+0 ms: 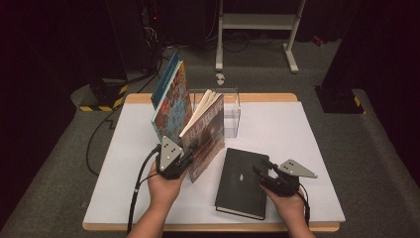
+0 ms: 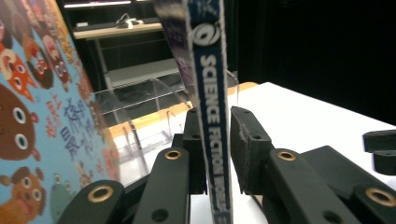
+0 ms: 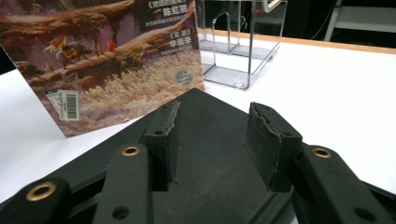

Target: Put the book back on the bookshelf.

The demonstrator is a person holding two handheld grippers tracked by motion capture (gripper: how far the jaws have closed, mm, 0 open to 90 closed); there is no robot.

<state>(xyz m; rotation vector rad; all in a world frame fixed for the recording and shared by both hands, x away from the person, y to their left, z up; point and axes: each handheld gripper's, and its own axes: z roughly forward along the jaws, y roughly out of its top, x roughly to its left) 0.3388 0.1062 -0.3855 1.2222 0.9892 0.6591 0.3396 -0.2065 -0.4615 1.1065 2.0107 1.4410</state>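
While the left gripper's [image 1: 184, 159] fingers [image 2: 247, 140] straddle the spine of the upright science-fiction paperback [image 2: 212, 116] with a gap on one side, the right gripper's [image 1: 261, 170] fingers [image 3: 271, 144] hover spread over the flat black hardcover book [image 1: 242, 183] on the white desk [image 1: 297, 134].

Three books in all: one science fiction paperback [image 1: 205, 136] standing between the left gripper's fingers [image 2: 247, 140], one colourful picture book [image 1: 171, 101] upright just left of those fingers, and one black book [image 1: 242, 181] lying flat under the right gripper's fingers [image 3: 271, 144]. One clear acrylic stand [image 1: 232, 116] sits beyond them. Two grippers.
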